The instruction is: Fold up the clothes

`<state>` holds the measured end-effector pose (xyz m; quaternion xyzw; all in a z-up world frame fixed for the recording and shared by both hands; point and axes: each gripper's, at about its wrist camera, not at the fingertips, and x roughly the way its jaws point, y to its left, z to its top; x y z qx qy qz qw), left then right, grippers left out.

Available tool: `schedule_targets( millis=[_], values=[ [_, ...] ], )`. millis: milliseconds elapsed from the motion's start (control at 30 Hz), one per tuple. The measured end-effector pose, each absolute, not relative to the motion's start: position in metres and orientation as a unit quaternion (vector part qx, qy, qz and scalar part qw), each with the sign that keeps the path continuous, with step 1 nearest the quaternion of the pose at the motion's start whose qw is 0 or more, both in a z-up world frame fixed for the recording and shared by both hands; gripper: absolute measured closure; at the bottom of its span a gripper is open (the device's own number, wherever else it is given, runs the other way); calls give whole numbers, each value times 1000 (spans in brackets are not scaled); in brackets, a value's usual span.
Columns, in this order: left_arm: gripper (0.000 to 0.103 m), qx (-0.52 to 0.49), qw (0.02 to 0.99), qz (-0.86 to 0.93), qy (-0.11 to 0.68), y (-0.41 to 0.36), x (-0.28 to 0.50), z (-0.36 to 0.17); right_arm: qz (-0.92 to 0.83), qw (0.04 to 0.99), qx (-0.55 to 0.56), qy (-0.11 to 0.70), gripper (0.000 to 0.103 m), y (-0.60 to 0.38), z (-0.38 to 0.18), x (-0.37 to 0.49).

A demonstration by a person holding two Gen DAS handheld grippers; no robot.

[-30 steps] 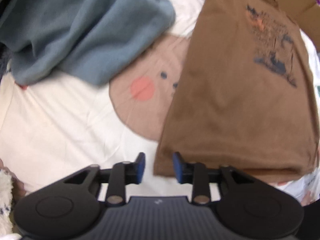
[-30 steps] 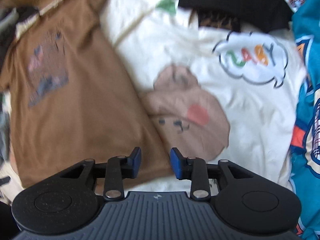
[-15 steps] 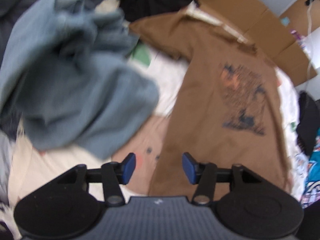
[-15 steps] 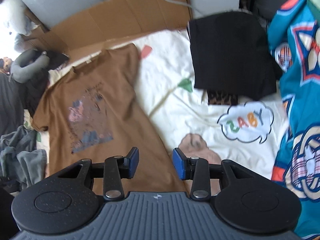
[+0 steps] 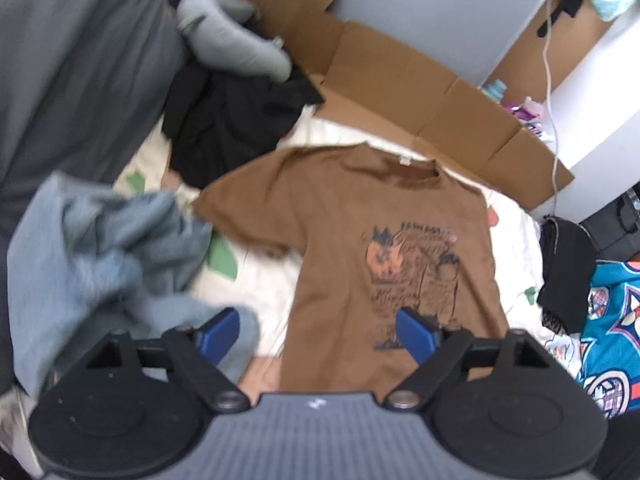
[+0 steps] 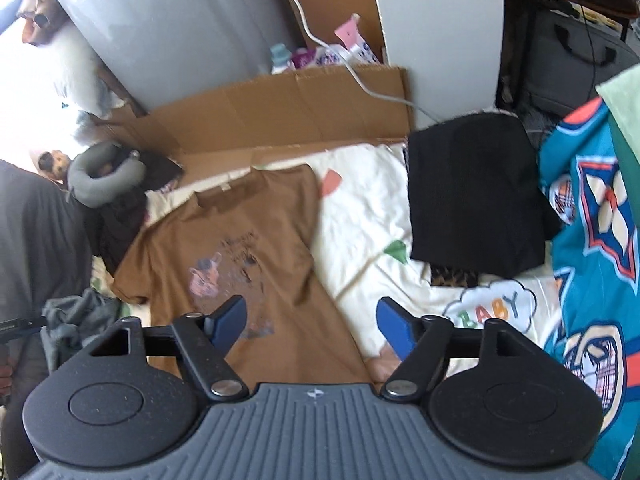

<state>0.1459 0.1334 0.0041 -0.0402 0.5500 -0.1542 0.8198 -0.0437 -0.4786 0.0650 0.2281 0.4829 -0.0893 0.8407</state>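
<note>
A brown printed T-shirt [image 5: 384, 248] [image 6: 236, 256] lies spread flat, front up, on a cream cartoon blanket [image 6: 360, 216]. My left gripper [image 5: 318, 330] hangs high above the shirt's lower half, its jaws opening, nothing between them. My right gripper [image 6: 312, 316] hovers high over the shirt's right edge, jaws also opening, holding nothing. A crumpled blue-grey garment [image 5: 104, 260] lies left of the shirt. A folded black garment [image 6: 472, 196] rests on the blanket to the right.
Flattened cardboard [image 5: 420, 92] [image 6: 288, 112] lines the far edge of the bed. A grey neck pillow [image 6: 100, 176] and dark clothes [image 5: 232, 120] pile at the far left. A teal patterned cloth [image 6: 592, 264] lies at the right. A white cable [image 6: 352, 72] trails over the cardboard.
Both grippers have risen well away from the shirt's hem, tilted up, and their jaws have spread wide. Much more of the bed and room shows now.
</note>
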Motion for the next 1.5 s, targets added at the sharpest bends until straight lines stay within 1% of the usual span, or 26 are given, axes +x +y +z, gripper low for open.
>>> schedule_targets(
  millis=[400, 600, 900, 1233, 1500],
  values=[
    [16, -30, 819, -168, 548, 61, 191, 51, -83, 838, 214, 496, 24, -492, 40, -4],
    [15, -21, 820, -165, 548, 26, 209, 58, -39, 835, 208, 507, 24, -497, 28, 10],
    [15, 2, 811, -176, 558, -40, 236, 40, -50, 840, 250, 479, 24, -520, -15, 36],
    [15, 32, 795, -204, 570, -128, 258, -4, -46, 844, 243, 476, 24, -532, -61, 79],
    [15, 34, 791, -239, 563, -191, 267, -34, -23, 852, 237, 466, 25, -531, -96, 116]
  ],
)
